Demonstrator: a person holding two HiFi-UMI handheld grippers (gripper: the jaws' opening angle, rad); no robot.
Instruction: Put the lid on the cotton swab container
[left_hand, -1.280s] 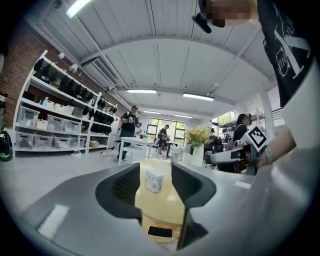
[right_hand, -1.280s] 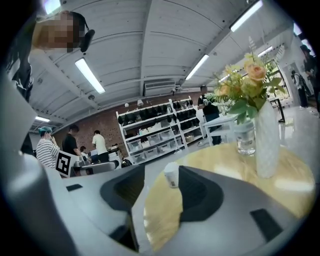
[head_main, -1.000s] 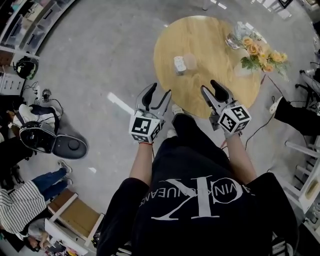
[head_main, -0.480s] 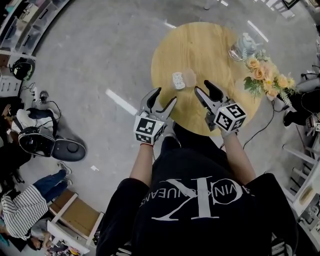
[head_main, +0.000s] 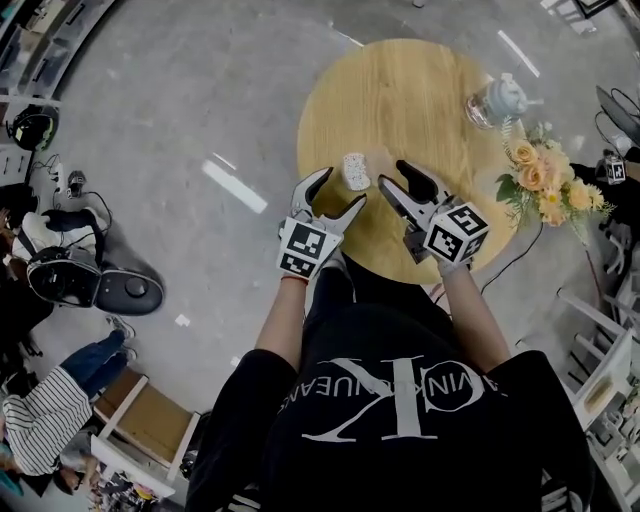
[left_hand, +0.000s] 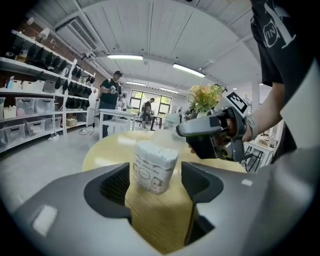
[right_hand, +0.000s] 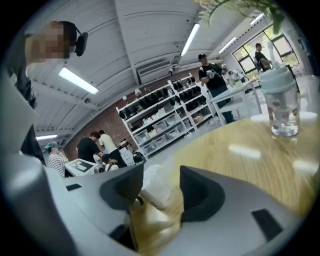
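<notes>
Round and pale, the wooden surface (head_main: 420, 90) is standing on a grey concrete floor (head_main: 200, 100), and one person is leaning over its near edge with two tools. The left tool (head_main: 338, 188) is pointing across the rim with its jaws gaping wide. They have just been opening, and nothing is pressing on the pads. The right tool (head_main: 391, 174) is hanging just beside it, angled inward. Its jaws have also just been opening, are spread wide and are gripping nothing. A whitish shape is showing in the gap in the right gripper view, too blurred to name.

Between the two sets of tips, close to the near edge of the wood, one cotton swab container (left_hand: 154, 166) is standing upright. The left gripper view is framing it between and just beyond the two jaws, touching neither. It is looking like a small clear pack crammed with white swab heads that are crowding its uncovered top, with a printed label on its front. One lid (left_hand: 165, 136) seems to be sitting just behind it as a faint, see-through shape. I cannot tell whether the two are touching.

Farther across, one lidded glass jar (head_main: 497, 100) is standing near the far right rim. One bunch of yellow and peach flowers (head_main: 545, 180) is hanging over the right edge. Beyond, shelving (left_hand: 30, 115) with bins is lining a wall, and several people are standing about.
</notes>
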